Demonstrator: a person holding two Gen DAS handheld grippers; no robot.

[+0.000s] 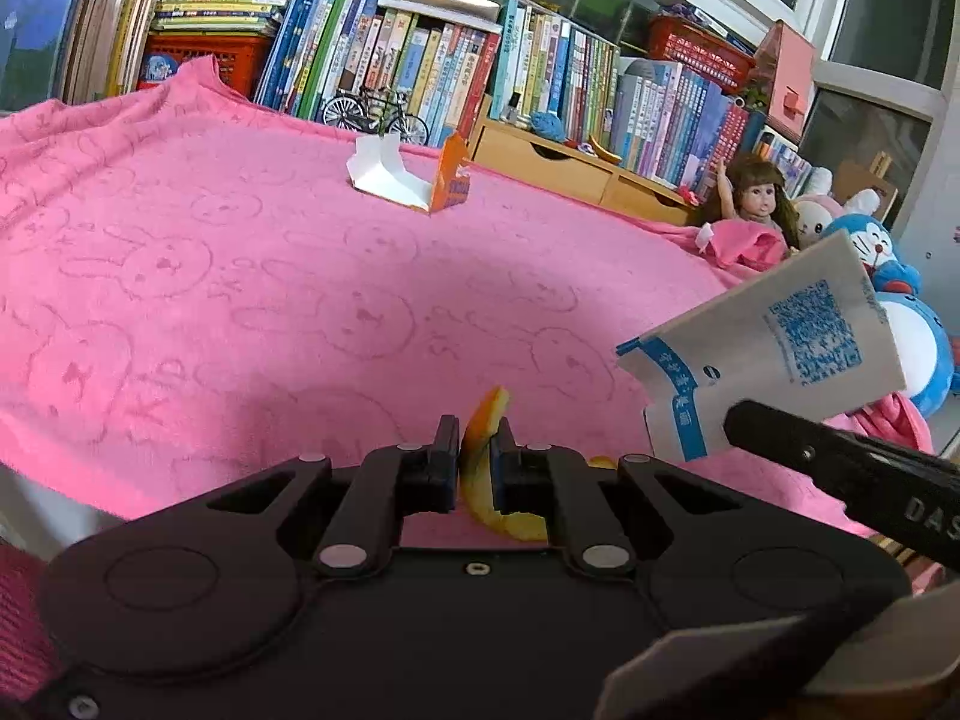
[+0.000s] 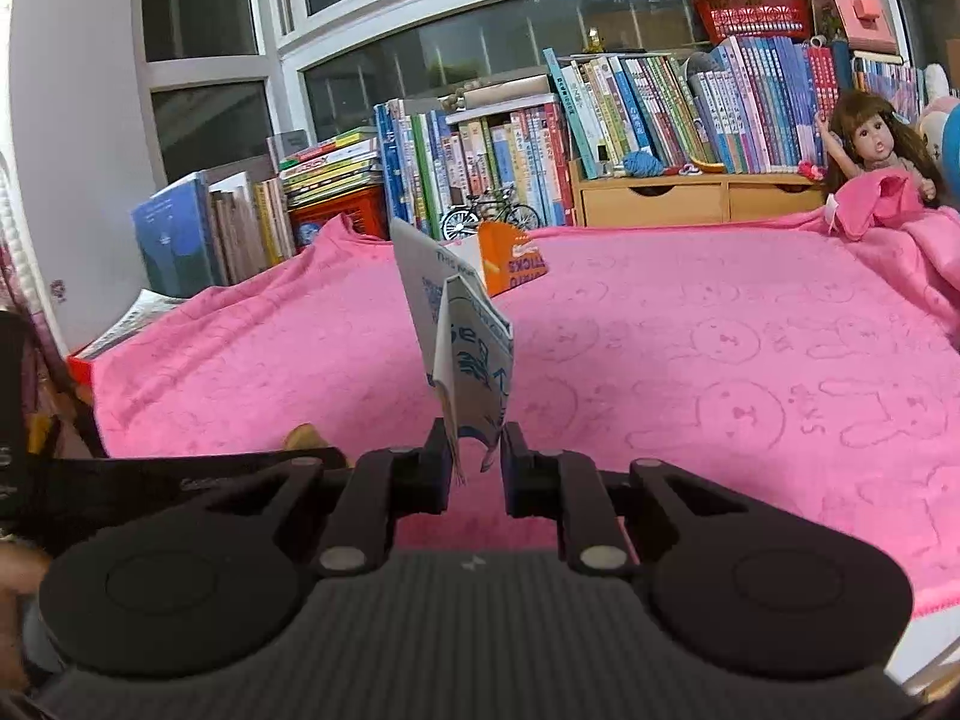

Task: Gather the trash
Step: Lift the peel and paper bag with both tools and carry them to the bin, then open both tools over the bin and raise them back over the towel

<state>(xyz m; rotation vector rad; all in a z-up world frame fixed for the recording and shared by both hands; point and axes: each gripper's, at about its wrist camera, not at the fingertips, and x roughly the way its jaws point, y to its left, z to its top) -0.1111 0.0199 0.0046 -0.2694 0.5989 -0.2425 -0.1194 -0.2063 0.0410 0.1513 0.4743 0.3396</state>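
Left gripper [image 1: 475, 450]: jaws clamped on an orange peel [image 1: 487, 420], its curl standing upright between the pads.

Right gripper [image 2: 477, 450]: closed on a flattened white-and-blue carton [image 2: 474, 348], long axis rising away from the jaws.

Remaining: torn orange-and-white box [image 1: 414, 177] far across the pink blanket [image 1: 240, 276], straight ahead of the left gripper, probably nearer it; no bin visible.

The left gripper [image 1: 476, 441] points slightly downward, its jaws clamped on a strip of orange peel [image 1: 483, 450]. The right gripper [image 2: 477, 450], just beside it, grips a flattened white-and-blue paper carton [image 2: 474, 360].
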